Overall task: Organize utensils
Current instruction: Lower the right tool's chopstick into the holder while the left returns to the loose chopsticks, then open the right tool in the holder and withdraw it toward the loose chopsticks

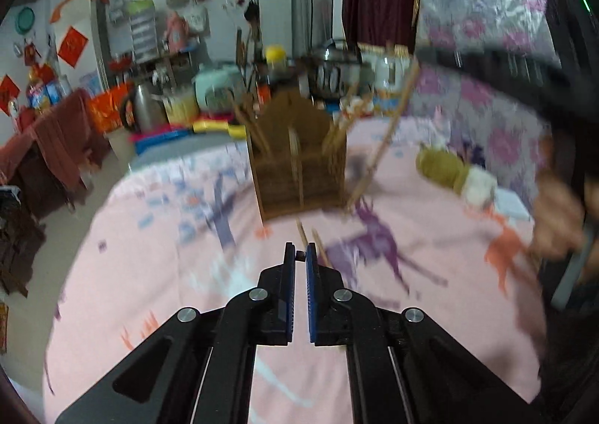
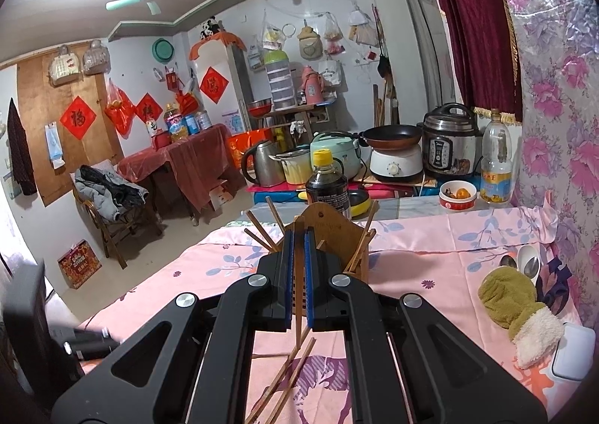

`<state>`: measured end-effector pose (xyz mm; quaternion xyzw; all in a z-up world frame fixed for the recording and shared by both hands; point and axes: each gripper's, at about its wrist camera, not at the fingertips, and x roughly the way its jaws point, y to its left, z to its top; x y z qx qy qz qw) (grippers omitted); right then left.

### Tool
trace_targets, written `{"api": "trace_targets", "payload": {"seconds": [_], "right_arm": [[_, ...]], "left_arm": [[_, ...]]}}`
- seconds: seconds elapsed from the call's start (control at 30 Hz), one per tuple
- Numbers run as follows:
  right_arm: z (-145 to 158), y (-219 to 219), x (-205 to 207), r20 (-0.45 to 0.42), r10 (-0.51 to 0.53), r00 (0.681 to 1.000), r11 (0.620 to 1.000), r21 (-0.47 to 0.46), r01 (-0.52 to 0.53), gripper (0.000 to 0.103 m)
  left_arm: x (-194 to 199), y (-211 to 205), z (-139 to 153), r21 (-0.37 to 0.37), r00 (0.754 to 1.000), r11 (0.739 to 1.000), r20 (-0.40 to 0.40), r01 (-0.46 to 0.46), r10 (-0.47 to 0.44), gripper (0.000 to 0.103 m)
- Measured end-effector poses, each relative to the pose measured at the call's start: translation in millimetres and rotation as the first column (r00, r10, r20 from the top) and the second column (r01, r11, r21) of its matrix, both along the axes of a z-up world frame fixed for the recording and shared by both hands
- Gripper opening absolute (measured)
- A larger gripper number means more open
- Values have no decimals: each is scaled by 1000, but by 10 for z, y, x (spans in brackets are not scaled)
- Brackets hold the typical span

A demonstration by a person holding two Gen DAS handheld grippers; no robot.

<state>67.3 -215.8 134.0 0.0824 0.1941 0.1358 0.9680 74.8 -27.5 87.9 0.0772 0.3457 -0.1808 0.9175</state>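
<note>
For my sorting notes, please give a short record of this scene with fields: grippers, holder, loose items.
left gripper: shut; small dark bit at its tips, unclear
right gripper: shut on a chopstick, before the holder
wooden holder: upright on pink cloth; stored chopsticks in its outer compartments
loose chopsticks: two on the cloth, near side of holder
other: green mitten, spoons at the right

A pink printed bedsheet (image 2: 430, 255) covers the bed. On it stand a wooden chopstick holder (image 2: 338, 233), loose chopsticks (image 2: 288, 379), an olive mitten (image 2: 513, 300) and spoons (image 2: 526, 263).
</note>
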Motion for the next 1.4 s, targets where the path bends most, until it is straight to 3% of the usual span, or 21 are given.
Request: {"api": "trace_targets", "payload": {"seconds": [0.47,0.8,1.0,1.1,1.13,1.2,1.23,1.4], "right_arm": [[1,-5,42,-17,-13,1000,1000,-7,13,6],[247,-10,408,50,-109,993,994,1,109,6],[346,123,755,97,-153,984,987,-25,156,6],[207,169,899,80,-152,985,987,-44,156,6],[101,201,978,56,-142,988,987,-64,145,6],[-102,233,1084,17,-147,989,984,-103,148,8],[-175,222,1104,6,-167,986,979,-118,166,11],[-80,19,861,56,-200,978,976,-74,203,16]], "left_arm": [[628,-327,677,-22,996,999,84,-32,34,6],[1180,-424,1236,-142,972,986,206,-88,116,6],[1666,-402,1224,-198,959,967,203,-159,199,6],[1890,-367,955,-214,968,962,146,-171,204,6],[1943,-360,826,-213,972,962,122,-172,201,7],[2007,-324,597,-189,974,963,78,-193,210,37],[1994,-284,520,-185,974,962,69,-200,215,59],[1790,-23,553,-227,968,951,93,-209,234,73]]}}
